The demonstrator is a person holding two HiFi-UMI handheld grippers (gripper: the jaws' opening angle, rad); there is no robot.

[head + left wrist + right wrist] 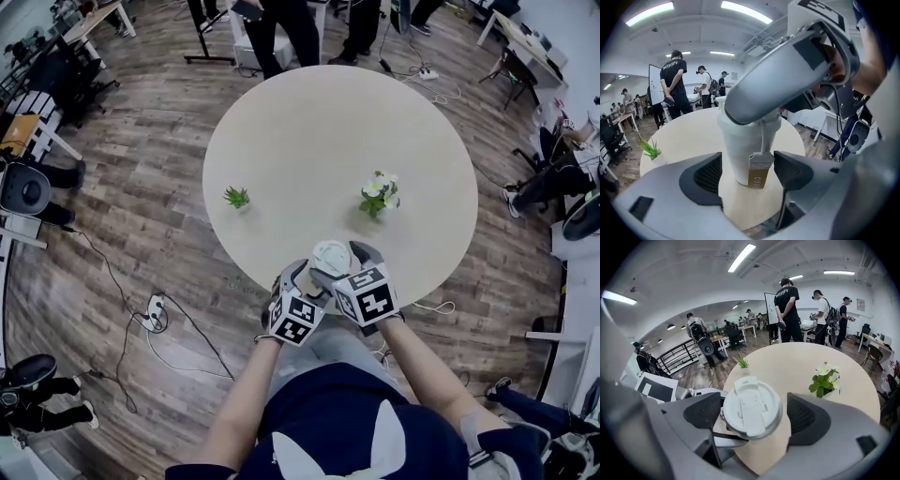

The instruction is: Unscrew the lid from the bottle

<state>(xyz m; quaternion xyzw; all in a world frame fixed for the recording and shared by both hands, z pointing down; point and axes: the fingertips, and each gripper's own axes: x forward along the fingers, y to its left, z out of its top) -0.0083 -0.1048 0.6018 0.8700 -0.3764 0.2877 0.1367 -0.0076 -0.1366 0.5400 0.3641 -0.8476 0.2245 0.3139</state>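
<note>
A white bottle (747,140) with a white flip-top lid (751,408) stands upright near the front edge of the round table (328,131). A brown paper tag (759,169) hangs down its side. My left gripper (747,173) is shut on the bottle's body low down, with both pads against its sides. My right gripper (752,416) sits higher, at lid height. Its jaws stand wide around the lid, and a gap shows on the right side. In the head view both grippers crowd around the lid (330,255), hiding the bottle's body.
A small green plant (236,198) and a white-flowered plant (379,195) stand in pots mid-table, beyond the bottle. People stand past the table's far edge (281,28). A power strip and cables (155,309) lie on the wooden floor at the left.
</note>
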